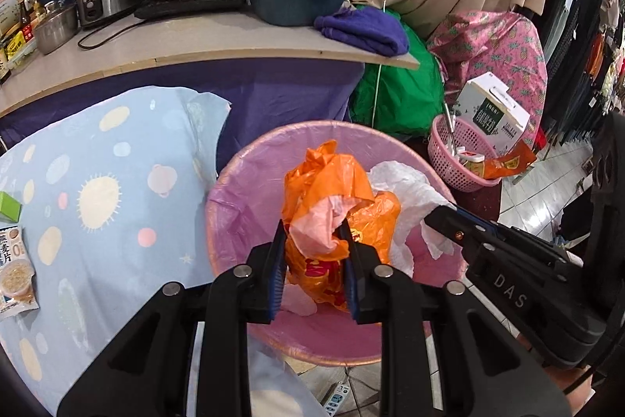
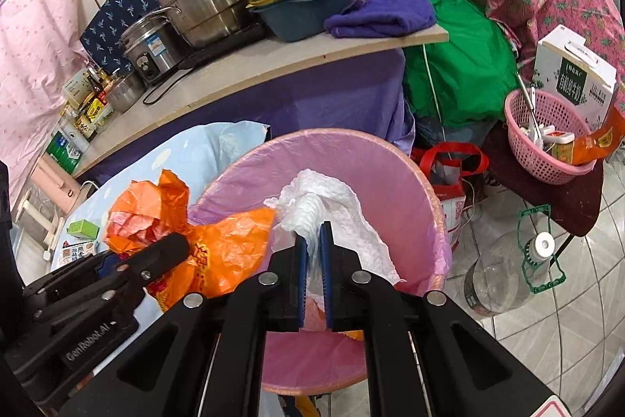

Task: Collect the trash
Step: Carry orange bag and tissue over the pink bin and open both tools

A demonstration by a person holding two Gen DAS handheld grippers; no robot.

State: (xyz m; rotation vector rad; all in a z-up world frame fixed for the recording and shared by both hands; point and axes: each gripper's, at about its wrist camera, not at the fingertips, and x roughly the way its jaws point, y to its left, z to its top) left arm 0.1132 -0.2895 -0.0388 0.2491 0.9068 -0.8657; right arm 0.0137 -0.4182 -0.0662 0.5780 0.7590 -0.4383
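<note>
Left gripper [image 1: 312, 237]: pinching a crumpled orange plastic bag [image 1: 332, 190], holding it over the bin's mouth.
Right gripper [image 2: 312, 241]: squeezing a wad of white tissue paper [image 2: 328, 206] between nearly closed jaws, above the bin.
Trash bin [image 2: 390, 167]: standing on the floor, lined with a pink bag, just beside the blue patterned cloth [image 1: 117, 163].
Pink basket [image 2: 547, 143]: sitting apart, at the right.
</note>
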